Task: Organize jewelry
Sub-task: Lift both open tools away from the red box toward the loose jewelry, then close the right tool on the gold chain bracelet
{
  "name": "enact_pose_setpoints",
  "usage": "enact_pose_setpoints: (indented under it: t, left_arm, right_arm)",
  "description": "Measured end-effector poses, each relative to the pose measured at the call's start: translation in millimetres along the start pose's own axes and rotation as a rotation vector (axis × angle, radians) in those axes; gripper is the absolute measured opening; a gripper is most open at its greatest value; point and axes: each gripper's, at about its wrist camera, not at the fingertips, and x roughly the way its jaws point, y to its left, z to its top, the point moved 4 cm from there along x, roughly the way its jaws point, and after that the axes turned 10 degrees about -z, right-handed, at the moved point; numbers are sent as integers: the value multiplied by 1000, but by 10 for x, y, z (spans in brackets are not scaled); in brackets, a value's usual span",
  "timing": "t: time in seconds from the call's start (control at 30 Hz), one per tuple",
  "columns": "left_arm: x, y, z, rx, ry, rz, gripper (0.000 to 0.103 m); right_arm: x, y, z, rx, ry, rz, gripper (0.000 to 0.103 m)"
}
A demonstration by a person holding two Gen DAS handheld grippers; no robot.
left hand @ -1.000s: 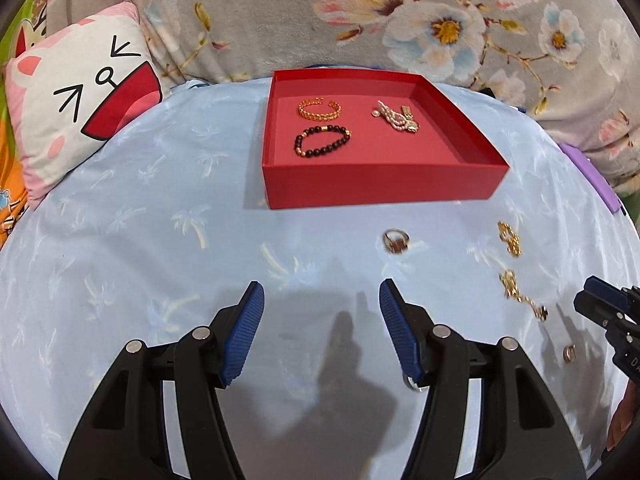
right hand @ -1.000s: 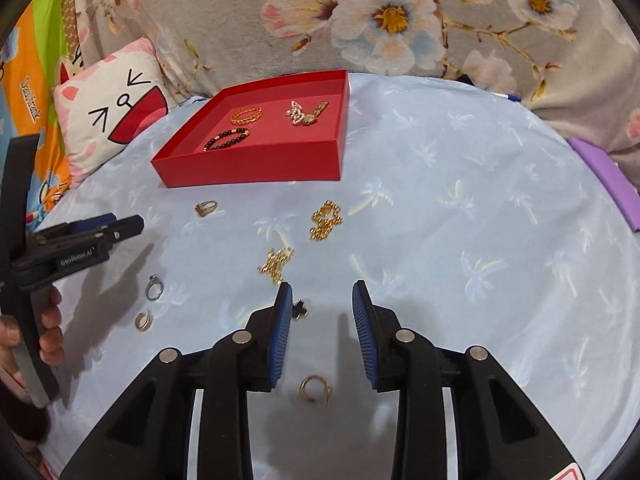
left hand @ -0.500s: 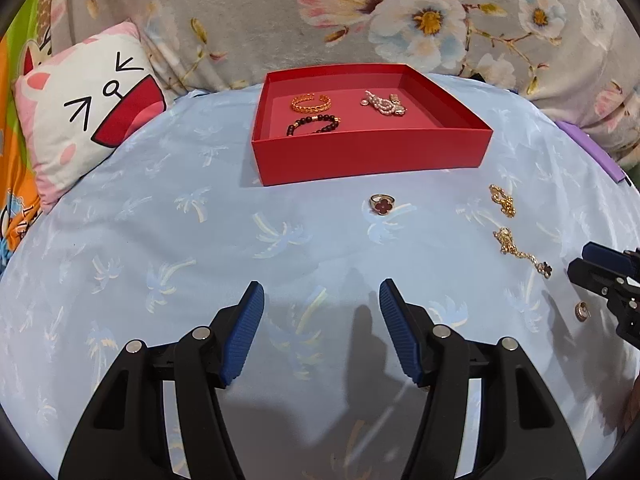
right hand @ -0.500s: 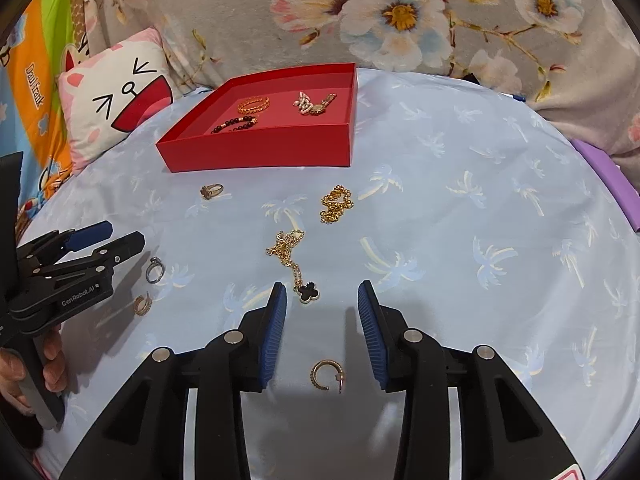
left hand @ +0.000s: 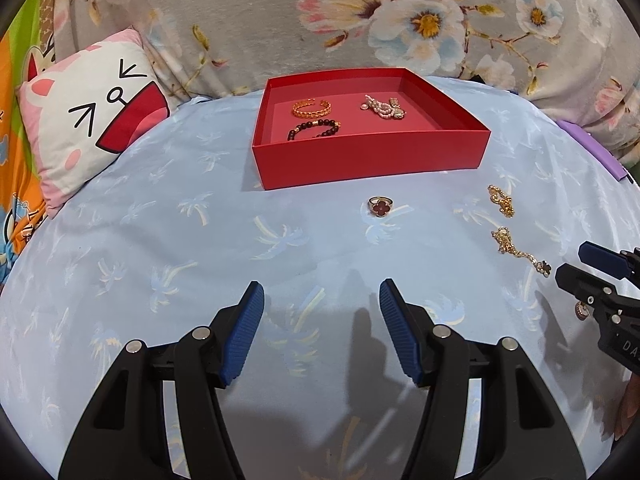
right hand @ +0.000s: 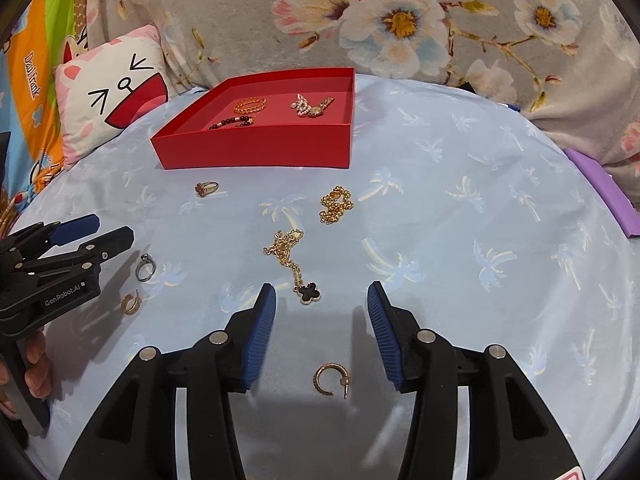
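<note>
— Surface?
— Pale blue palm-print cloth (right hand: 460,208). Red tray (right hand: 256,148) at the far side holds two bracelets and a pearl piece.
— Loose items?
— Clover ring (left hand: 380,206) near the tray; gold chain (right hand: 335,205); clover-pendant necklace (right hand: 294,258); hoop earring (right hand: 329,379) nearest.
— Grippers?
— Left gripper (left hand: 320,320) stands wide, empty. Right gripper (right hand: 320,320) has just been opening, empty; the earring lies on the cloth below its jaws.
</note>
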Motion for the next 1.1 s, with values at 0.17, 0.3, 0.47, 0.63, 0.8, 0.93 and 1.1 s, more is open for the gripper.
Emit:
enact_pose_setpoints:
  t: [0.17,0.3,0.47,0.63,0.8,0.93,1.1]
  left_arm:
    - [-20,5,2,5,-9,6,63]
    - [-26,8,5,3,-13,11,64]
    - [-32,15,5,0,-12,12,64]
    - [-37,56,3,-24,-13,7,64]
    - [-1,102,0,-48,2,-4,64]
    - [5,96,0,-45,-1,-5,64]
    - [-12,90,4,-42,-4,-7,67]
  right_arm:
    - [43,-80,3,49,22,9,48]
    - [59,-93,-2,61,32,9,48]
    - [56,-89,2,57,25,7,48]
    - [62,-80,8,55,25,10,48]
    - [36,-25,13,36,12,1,49]
    - [-3,-4,17,29,-4,-9,49]
    - [63,-20,119,32,-3,-6,49]
